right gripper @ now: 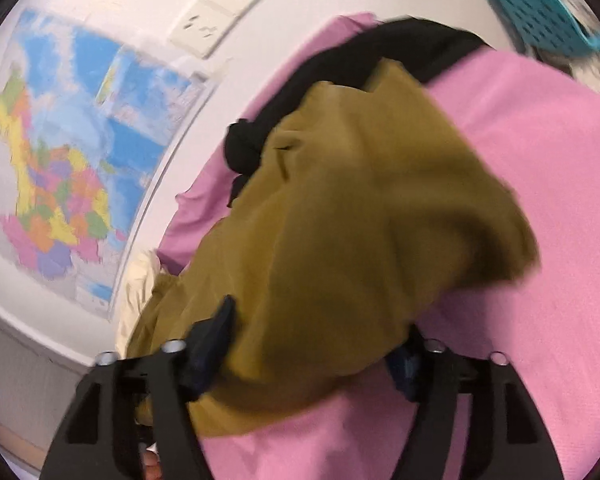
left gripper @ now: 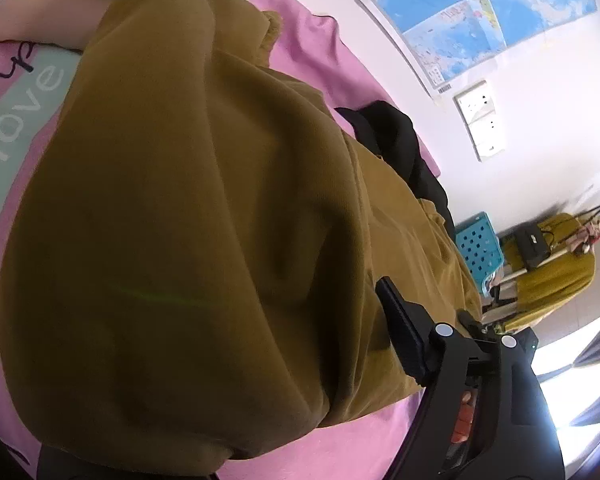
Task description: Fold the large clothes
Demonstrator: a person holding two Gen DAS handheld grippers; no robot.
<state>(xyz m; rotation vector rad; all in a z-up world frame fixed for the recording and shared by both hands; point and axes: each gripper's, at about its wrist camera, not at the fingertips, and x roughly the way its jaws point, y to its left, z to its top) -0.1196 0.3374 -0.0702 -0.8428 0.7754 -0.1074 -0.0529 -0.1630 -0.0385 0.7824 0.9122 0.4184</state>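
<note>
Right claw [right gripper: 312, 354]: fingers spread wide, bulky edge of mustard-brown corduroy garment [right gripper: 340, 216] between them; whether pads press cloth, cannot tell. Left claw: one black finger [left gripper: 404, 336] visible beside same garment [left gripper: 188, 208], other finger hidden by cloth; grip cannot tell. Garment lies bunched, rumpled on pink bed sheet [right gripper: 540, 184], no clean flat fold visible; judged early to midway, smoothing and further folds left. Beyond: black cloth [right gripper: 380, 48] at bed's far edge, blue perforated basket [left gripper: 478, 246], wall map [right gripper: 68, 140].

A home bedroom: a bed with a pink sheet [right gripper: 540, 200], a wall map [left gripper: 480, 8], wall sockets [left gripper: 480, 120], a blue laundry basket [left gripper: 478, 246].
</note>
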